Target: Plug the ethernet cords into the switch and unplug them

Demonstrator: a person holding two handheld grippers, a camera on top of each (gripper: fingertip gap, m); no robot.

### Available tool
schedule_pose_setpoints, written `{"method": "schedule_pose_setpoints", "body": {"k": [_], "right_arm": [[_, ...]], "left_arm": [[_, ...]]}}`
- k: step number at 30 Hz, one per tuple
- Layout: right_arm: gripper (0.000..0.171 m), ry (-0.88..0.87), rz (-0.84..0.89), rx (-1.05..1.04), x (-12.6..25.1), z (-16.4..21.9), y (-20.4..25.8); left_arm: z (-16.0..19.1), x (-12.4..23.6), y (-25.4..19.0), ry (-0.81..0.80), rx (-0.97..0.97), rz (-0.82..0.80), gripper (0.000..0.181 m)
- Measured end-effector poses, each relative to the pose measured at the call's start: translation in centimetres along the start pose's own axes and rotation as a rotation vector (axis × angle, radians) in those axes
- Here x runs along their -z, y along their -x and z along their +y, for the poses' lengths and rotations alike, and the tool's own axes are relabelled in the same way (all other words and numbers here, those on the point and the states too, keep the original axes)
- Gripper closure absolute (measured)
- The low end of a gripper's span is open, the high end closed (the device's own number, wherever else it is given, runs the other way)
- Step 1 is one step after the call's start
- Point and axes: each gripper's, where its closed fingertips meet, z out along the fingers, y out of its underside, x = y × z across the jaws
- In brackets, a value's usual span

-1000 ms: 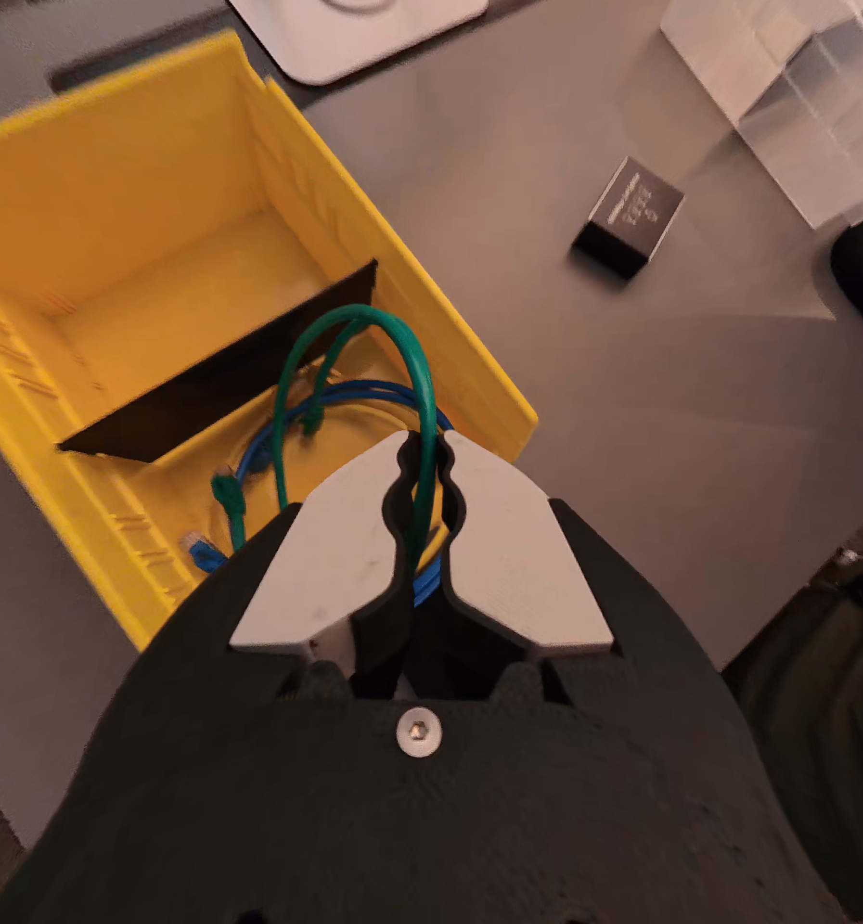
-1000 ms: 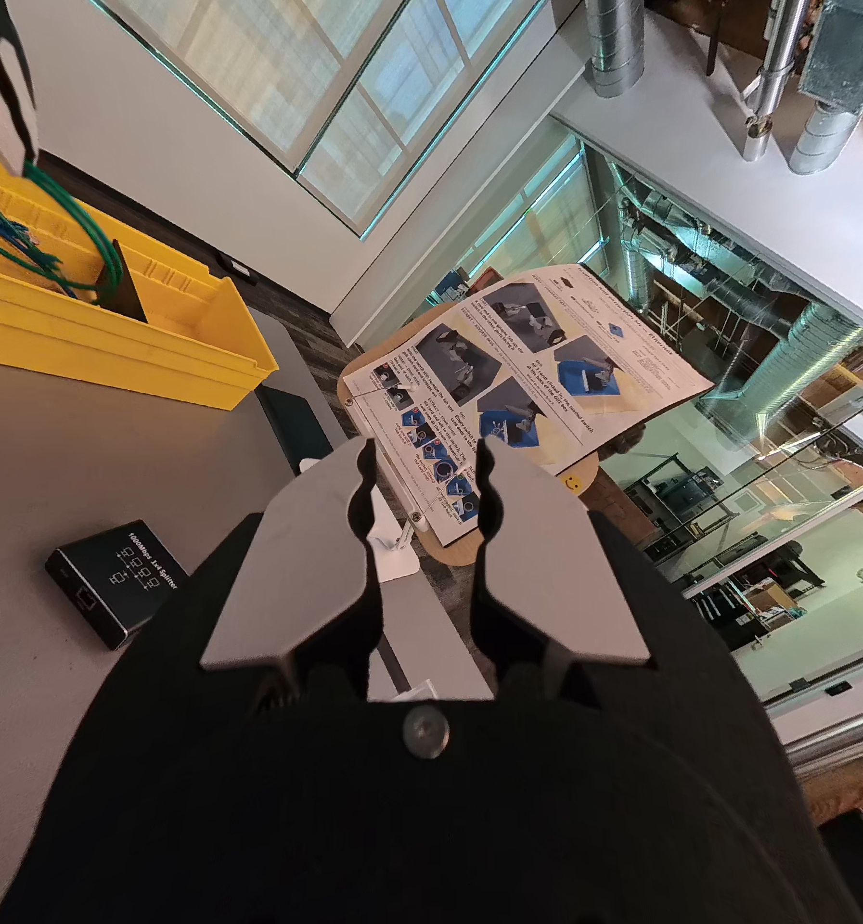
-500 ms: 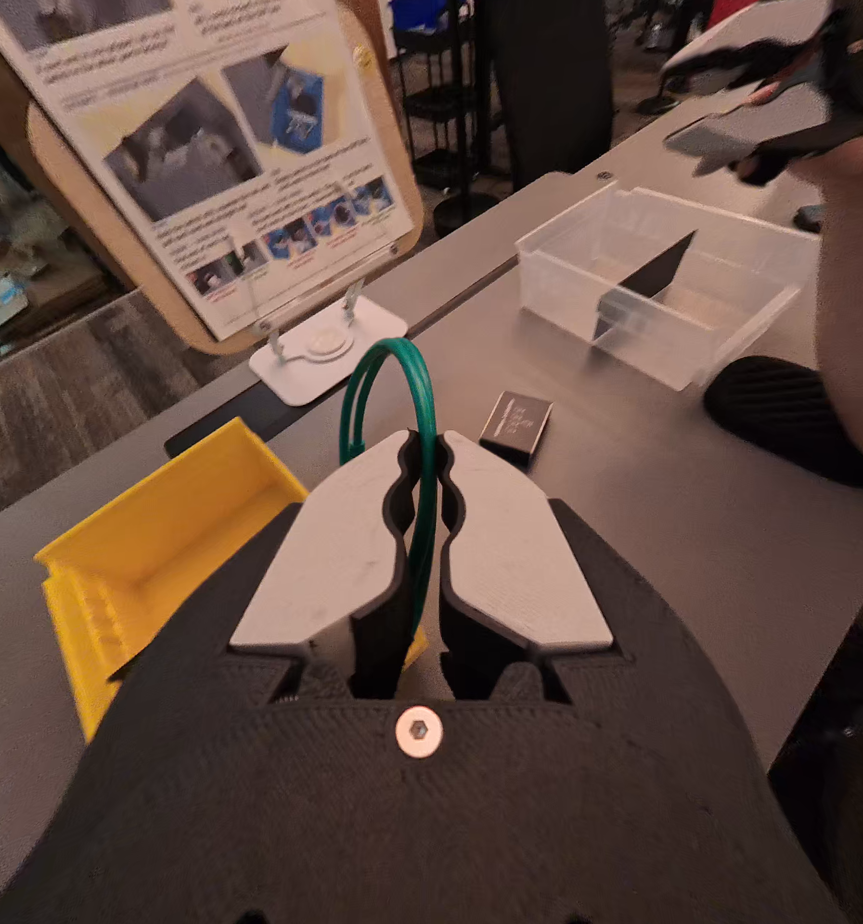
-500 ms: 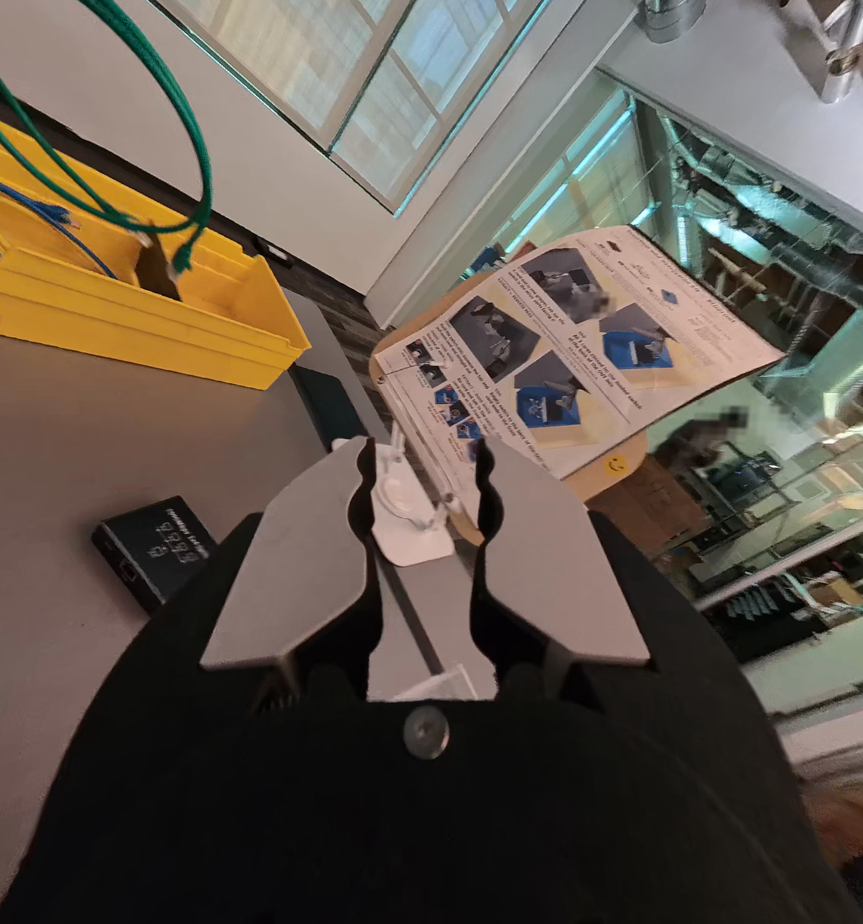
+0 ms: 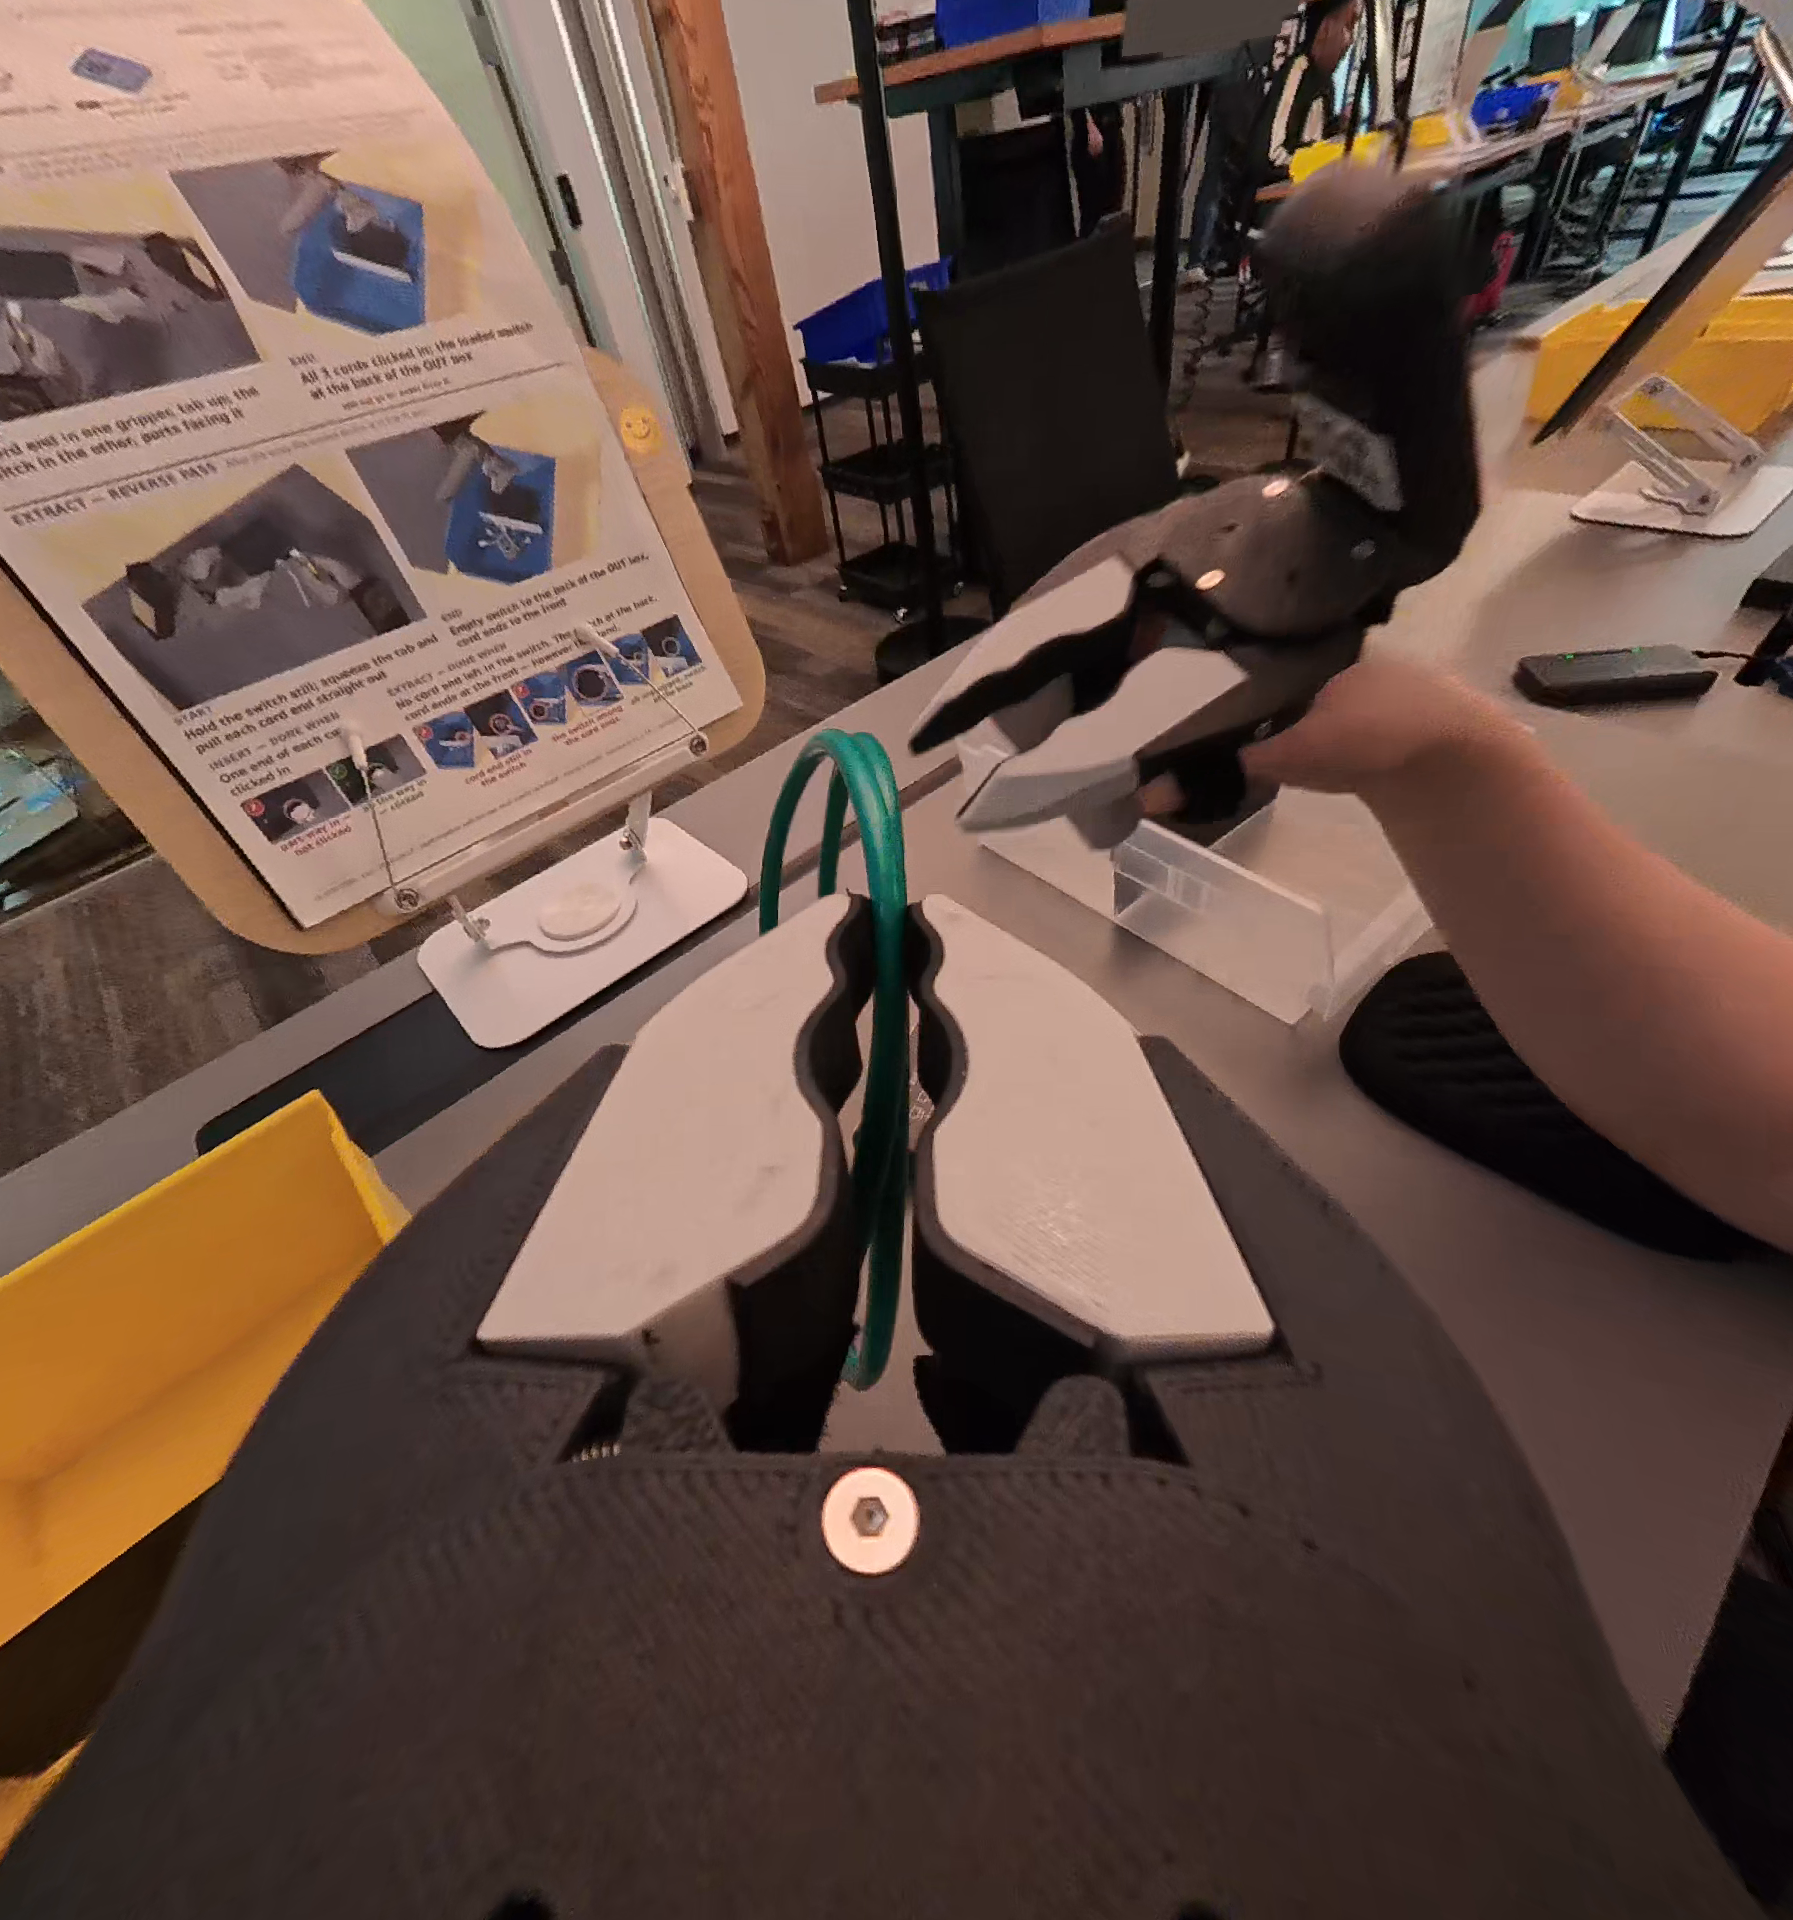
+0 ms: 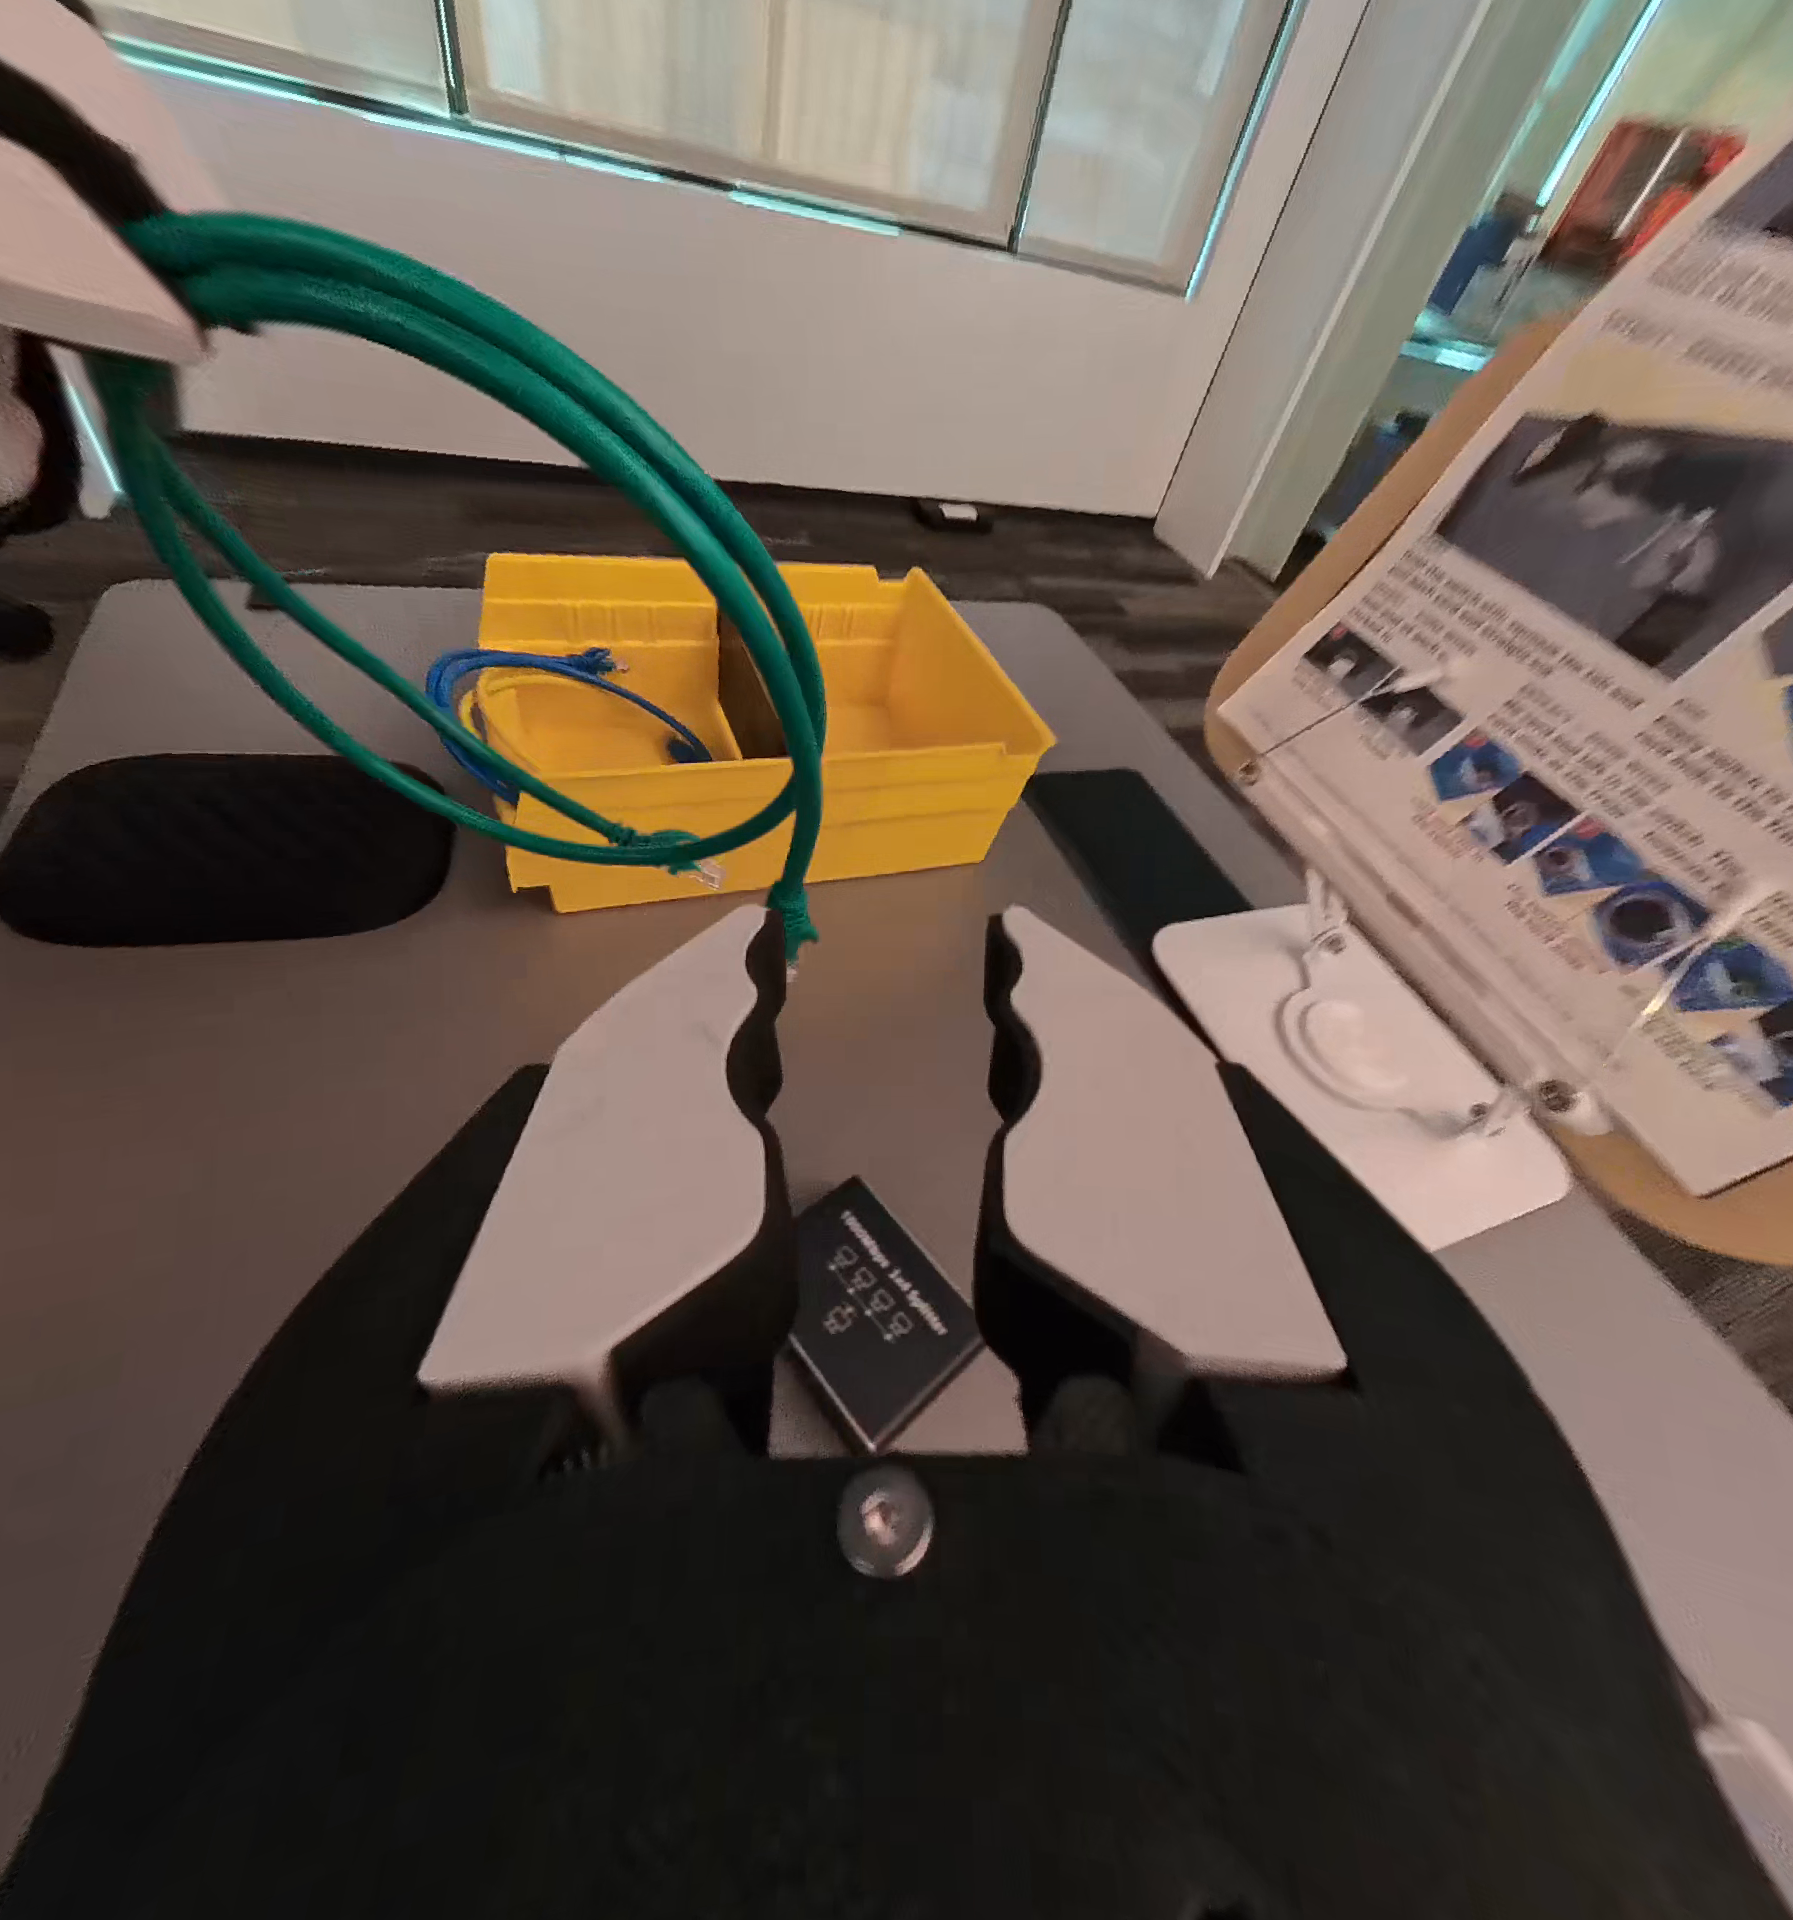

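My left gripper [image 5: 887, 914] is shut on a coiled green ethernet cord [image 5: 835, 821] and holds it in the air above the table. In the right wrist view the cord [image 6: 559, 384] hangs in loops from the left gripper [image 6: 159, 270], and one plug end [image 6: 793, 930] dangles just at my right gripper's left fingertip. My right gripper [image 6: 887, 925] is open and empty above the small black switch [image 6: 881, 1309], which lies on the grey table and shows between its fingers. The right gripper also shows in the left wrist view [image 5: 985, 769].
A yellow bin [image 6: 913, 769] with a black divider holds a blue cord [image 6: 559, 686]. A black pad [image 6: 217, 842] lies left of it. An instruction board on a white stand [image 6: 1370, 1070] is at the right. A clear bin [image 5: 1214, 914] and a person's forearm [image 5: 1598, 883] are near. My hands' fingertips stand some 15 cm from each other.
My left gripper has lifted the green cord out of the yellow bin and up over the table. My right gripper has swung down over the switch, facing the bin.
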Motion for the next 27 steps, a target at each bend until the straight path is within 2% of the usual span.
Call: {"method": "schedule_pose_setpoints", "body": {"k": [8, 10, 12, 14, 15, 20, 21, 23, 24, 27], "right_arm": [[0.139, 0.110, -0.020, -0.122, -3.9, 1.9, 1.8], [0.141, 0.142, 0.038, -0.148, -4.6, 2.6, 1.2], [0.148, 0.151, 0.076, -0.152, -5.1, 3.0, 0.8], [0.162, 0.136, 0.060, -0.175, -5.4, 3.1, 1.0], [0.163, 0.131, 0.063, -0.181, -5.4, 3.0, 0.9], [0.163, 0.085, 0.136, -0.047, -4.5, 2.2, -0.5], [0.163, 0.060, 0.139, -0.007, -4.2, 1.8, -0.6], [0.164, -0.016, 0.142, 0.053, -3.4, 0.6, -0.7], [0.164, -0.060, 0.138, 0.068, -2.9, -0.1, -0.7], [0.164, -0.213, 0.075, 0.096, -1.3, -2.2, -0.1]], "left_arm": [[-0.3, -0.4, -1.2, -0.032, 0.032, 0.016, 0.176], [-0.2, -0.4, -1.5, -0.033, 0.043, 0.021, 0.176], [0.1, -0.5, -2.0, -0.024, 0.058, 0.029, 0.176], [0.5, -0.7, -2.8, -0.012, 0.059, 0.041, 0.176], [0.7, -0.8, -3.2, 0.000, 0.056, 0.040, 0.176], [3.5, -1.8, -7.4, 0.124, 0.037, 0.148, 0.174], [4.6, -2.0, -8.5, 0.181, 0.028, 0.191, 0.172], [5.7, -2.2, -10.4, 0.230, 0.009, 0.254, 0.146], [5.7, -2.1, -10.7, 0.221, 0.002, 0.260, 0.138], [4.6, -1.1, -10.2, 0.140, -0.010, 0.253, 0.137]]}}
